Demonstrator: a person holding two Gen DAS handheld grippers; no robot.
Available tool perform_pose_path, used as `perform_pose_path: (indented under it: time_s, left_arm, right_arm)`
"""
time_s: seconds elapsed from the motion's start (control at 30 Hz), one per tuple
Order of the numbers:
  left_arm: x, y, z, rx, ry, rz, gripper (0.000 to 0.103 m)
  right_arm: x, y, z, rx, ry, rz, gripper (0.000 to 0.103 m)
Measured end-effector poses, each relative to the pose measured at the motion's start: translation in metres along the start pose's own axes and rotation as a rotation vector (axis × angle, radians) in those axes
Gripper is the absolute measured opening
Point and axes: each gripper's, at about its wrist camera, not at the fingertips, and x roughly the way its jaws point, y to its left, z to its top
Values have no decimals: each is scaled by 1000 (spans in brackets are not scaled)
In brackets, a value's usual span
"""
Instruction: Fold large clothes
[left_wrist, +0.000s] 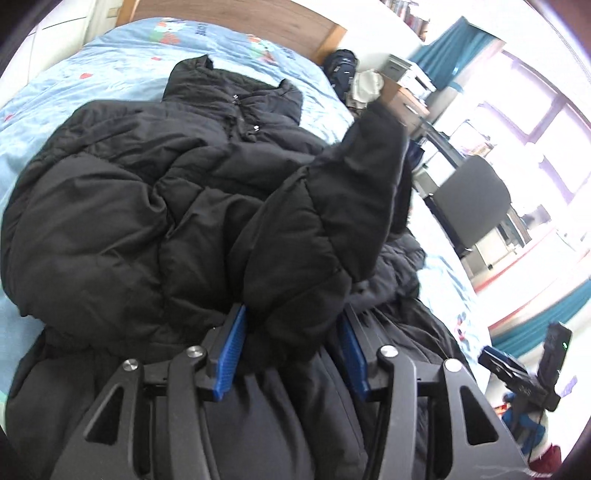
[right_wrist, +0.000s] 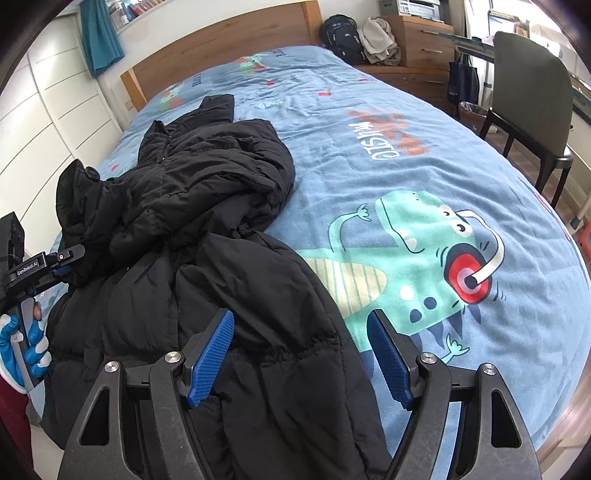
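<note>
A large black puffer jacket (left_wrist: 147, 192) lies crumpled on the bed, collar toward the headboard. My left gripper (left_wrist: 291, 339) is closed on one sleeve (left_wrist: 332, 206) and holds it lifted, the cuff pointing up to the right. In the right wrist view the jacket (right_wrist: 207, 229) covers the bed's left half. My right gripper (right_wrist: 301, 354) is open, its blue pads either side of the jacket's right hem edge (right_wrist: 306, 339), holding nothing. The left gripper (right_wrist: 55, 266) shows at the far left with the raised sleeve (right_wrist: 77, 195).
The bed has a blue dinosaur-print cover (right_wrist: 424, 258) and a wooden headboard (right_wrist: 221, 48). A backpack (right_wrist: 341, 35), wooden drawers (right_wrist: 421, 40) and a dark chair (right_wrist: 532, 92) stand to the right of the bed. White wardrobe doors (right_wrist: 55, 110) are on the left.
</note>
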Motion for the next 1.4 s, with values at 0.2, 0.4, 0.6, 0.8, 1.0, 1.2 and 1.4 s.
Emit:
perform_pose_path:
  time_s: [0.2,0.4,0.6,0.8,1.0,1.2,1.4]
  left_arm:
    - [-51,29,9,22,-36,36,52]
    - [-81,87,45,-21,-85,170,52]
    - [-64,124,72,-99,-90,225,52]
    - [-6,136,63,-115,-5,237,52]
    - [35,146,54,-158,37,227,55]
    - [-5,132,79,-157,-63,182,55]
    - [9,125,120,-128,-67,264,57]
  right_arm:
    - [1,68,8,-156,16,127,74]
    - [-3,174,35,-344,-22,295,74]
    - [21,272,76,-494,-85,383,74]
    - [109,290,85,-486,25,276,73]
    - [158,245,71,-426,110,274,73]
    - [134,249,78,-464,127,291,73]
    - [108,251,100,-490,39,323,72]
